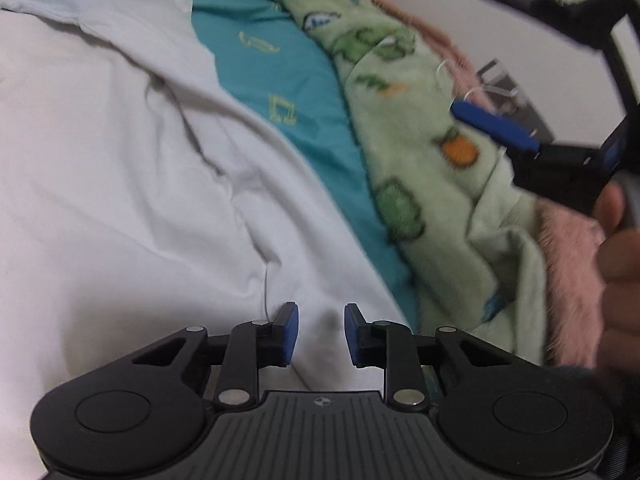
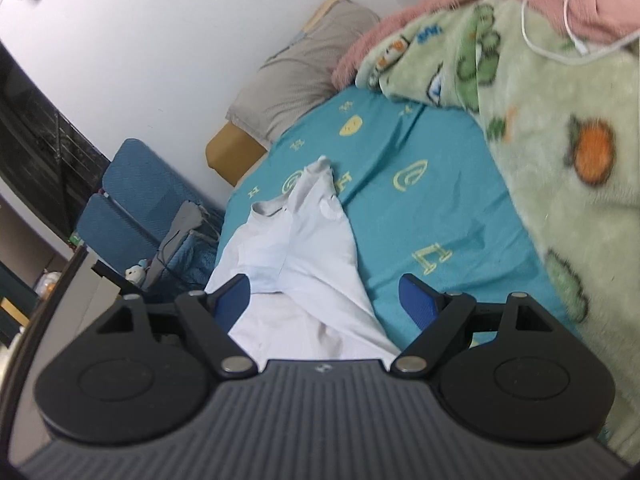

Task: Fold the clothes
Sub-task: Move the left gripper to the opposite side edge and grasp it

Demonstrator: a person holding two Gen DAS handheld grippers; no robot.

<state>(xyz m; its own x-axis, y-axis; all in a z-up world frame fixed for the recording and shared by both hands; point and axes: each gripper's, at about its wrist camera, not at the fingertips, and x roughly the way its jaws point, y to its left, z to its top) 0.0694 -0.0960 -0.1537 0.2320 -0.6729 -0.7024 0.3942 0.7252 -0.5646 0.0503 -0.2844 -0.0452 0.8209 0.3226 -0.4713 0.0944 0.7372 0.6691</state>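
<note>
A white shirt [image 1: 120,184] lies crumpled on the teal bed sheet [image 1: 256,64] and fills the left and middle of the left wrist view. My left gripper [image 1: 321,332] hovers just over its fabric, open, with nothing between the blue pads [image 1: 289,332]. My right gripper [image 1: 466,44] shows at the upper right of that view, held by a hand [image 1: 618,248], its fingers spread wide. From the right wrist camera, the right gripper [image 2: 326,300] is open above the shirt [image 2: 304,248], whose collar end points away toward the pillow.
A green cartoon-print fleece blanket [image 2: 560,128] and a pink blanket [image 2: 560,4] are heaped along the right side of the bed, with a white cable [image 2: 560,52] on top. A grey pillow [image 2: 296,72] lies at the head. A blue chair [image 2: 136,200] stands beside the bed.
</note>
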